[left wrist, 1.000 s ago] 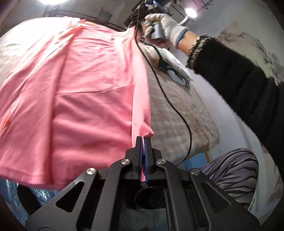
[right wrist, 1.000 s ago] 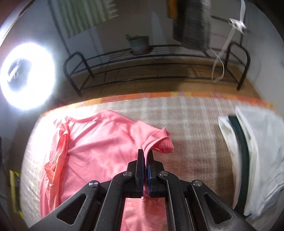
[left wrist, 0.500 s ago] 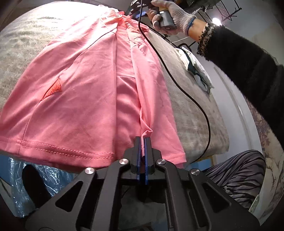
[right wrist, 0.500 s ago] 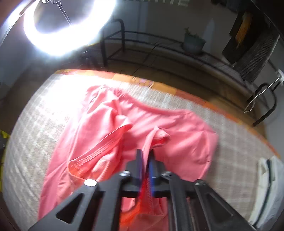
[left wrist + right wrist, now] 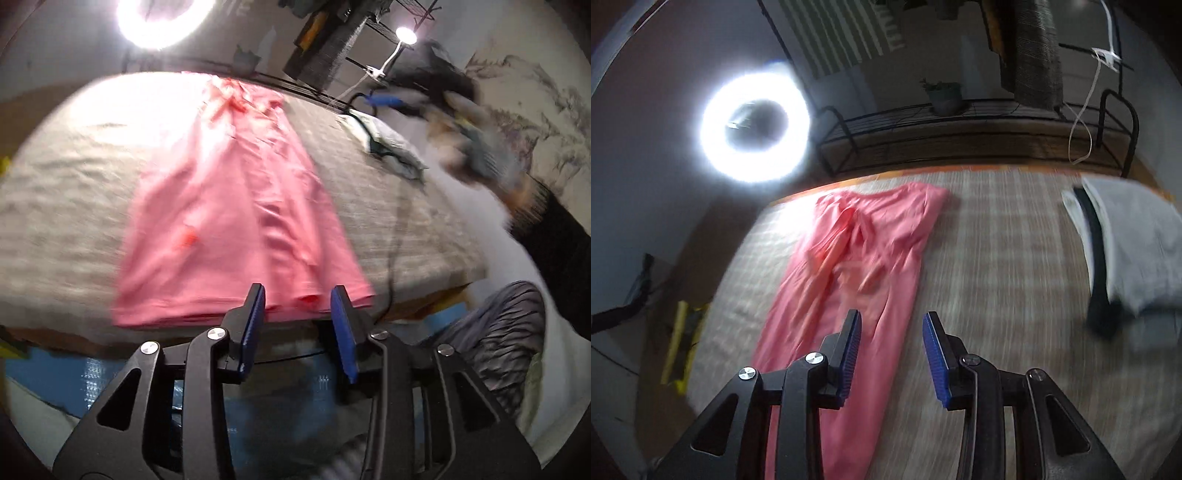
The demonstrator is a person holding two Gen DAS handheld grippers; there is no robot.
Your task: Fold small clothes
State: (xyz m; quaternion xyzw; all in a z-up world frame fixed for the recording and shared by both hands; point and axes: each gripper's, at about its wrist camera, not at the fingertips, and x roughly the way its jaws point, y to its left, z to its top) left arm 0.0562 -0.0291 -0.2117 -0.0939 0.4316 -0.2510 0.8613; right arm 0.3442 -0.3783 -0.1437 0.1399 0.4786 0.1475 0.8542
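A pink T-shirt (image 5: pixel 236 206) lies flat on the checked beige table cover (image 5: pixel 70 199), folded lengthwise into a long strip; in the right wrist view the pink T-shirt (image 5: pixel 857 266) runs from the far edge toward me. My left gripper (image 5: pixel 297 306) hovers just off the shirt's near hem, jaws opening, nothing between them. My right gripper (image 5: pixel 891 332) hangs above the shirt's right edge, jaws opening too, with no cloth between the pads. The person's gloved hand with the right gripper (image 5: pixel 476 147) is a blur at the right of the left wrist view.
A folded white and dark garment (image 5: pixel 1126 251) lies at the table's right side. A bright ring light (image 5: pixel 753 129) and a black metal rack (image 5: pixel 960 122) stand beyond the far edge. A black cable (image 5: pixel 393 236) crosses the cover. The person's striped trouser leg (image 5: pixel 495 332) is near the table's corner.
Both grippers let go of the pink shirt and their jaws parted. Each pulled back and up from the cloth. The shirt's side has been laid over, leaving a narrow strip.
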